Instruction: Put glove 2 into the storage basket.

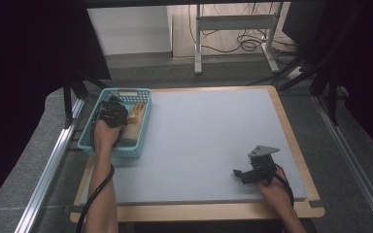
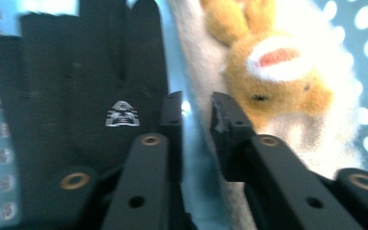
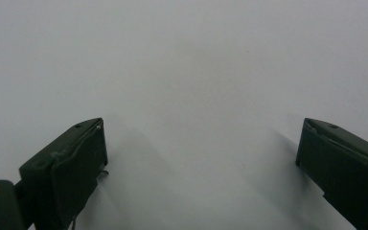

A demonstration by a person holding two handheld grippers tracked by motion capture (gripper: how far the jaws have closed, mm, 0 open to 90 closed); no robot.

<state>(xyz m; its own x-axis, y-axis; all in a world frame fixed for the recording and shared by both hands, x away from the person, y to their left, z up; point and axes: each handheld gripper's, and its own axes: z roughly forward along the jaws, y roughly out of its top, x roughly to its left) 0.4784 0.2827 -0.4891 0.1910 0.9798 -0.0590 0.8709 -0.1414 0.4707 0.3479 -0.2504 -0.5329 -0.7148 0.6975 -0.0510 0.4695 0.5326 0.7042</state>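
Left gripper (image 2: 196, 112), down in the basket (image 1: 90, 136), pinches the sock's (image 2: 199, 72) edge beside the glove (image 2: 84, 91); next I'd lift it clear.

Left tongs (image 2: 196, 112) shut, right tongs (image 3: 201, 153) agape

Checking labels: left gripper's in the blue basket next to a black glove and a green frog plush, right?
Not a frog: the left gripper in the basket is beside the black glove and an orange-and-white plush animal, per the left gripper view.
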